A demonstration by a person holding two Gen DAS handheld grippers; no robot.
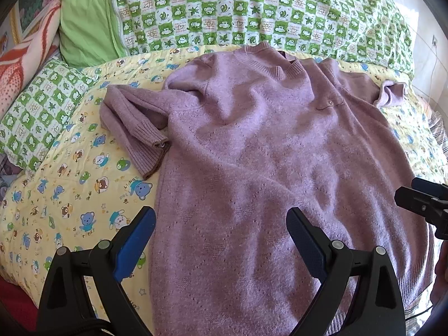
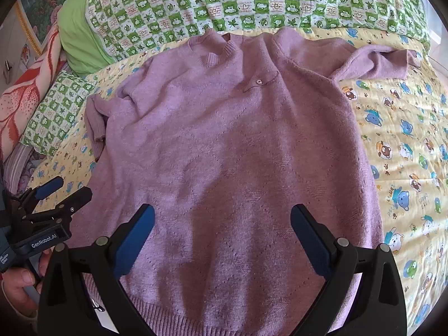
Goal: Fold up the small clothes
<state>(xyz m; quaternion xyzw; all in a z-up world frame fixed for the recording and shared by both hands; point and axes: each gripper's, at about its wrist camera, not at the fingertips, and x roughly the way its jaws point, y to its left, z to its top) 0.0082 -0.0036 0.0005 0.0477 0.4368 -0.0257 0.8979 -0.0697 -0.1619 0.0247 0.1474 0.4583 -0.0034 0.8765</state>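
Lilac knitted sweater (image 2: 224, 145) lies flat on the bed; both grippers, left gripper (image 1: 221, 240) and right gripper (image 2: 222, 238), hover released near its hem, best pinching a sleeve cuff first.

Both looking from the hem end toward 12 o'clock, close above the sweater (image 1: 252, 154). Left view offset toward 9 o'clock, right toward 3. Shared: sweater, quilt (image 2: 406, 128).

My sweater (image 2: 224, 140) is a soft mauve knit. Under it, a pale yellow sheet (image 2: 406, 128) dotted with blue, green and brown cartoon bears. Behind, a green-and-white checked quilt (image 2: 252, 2) with leaves and a plain lime pillow (image 1: 84, 19). My hand-held gripper (image 2: 222, 221) shows black with blue pads (image 2: 134, 240).
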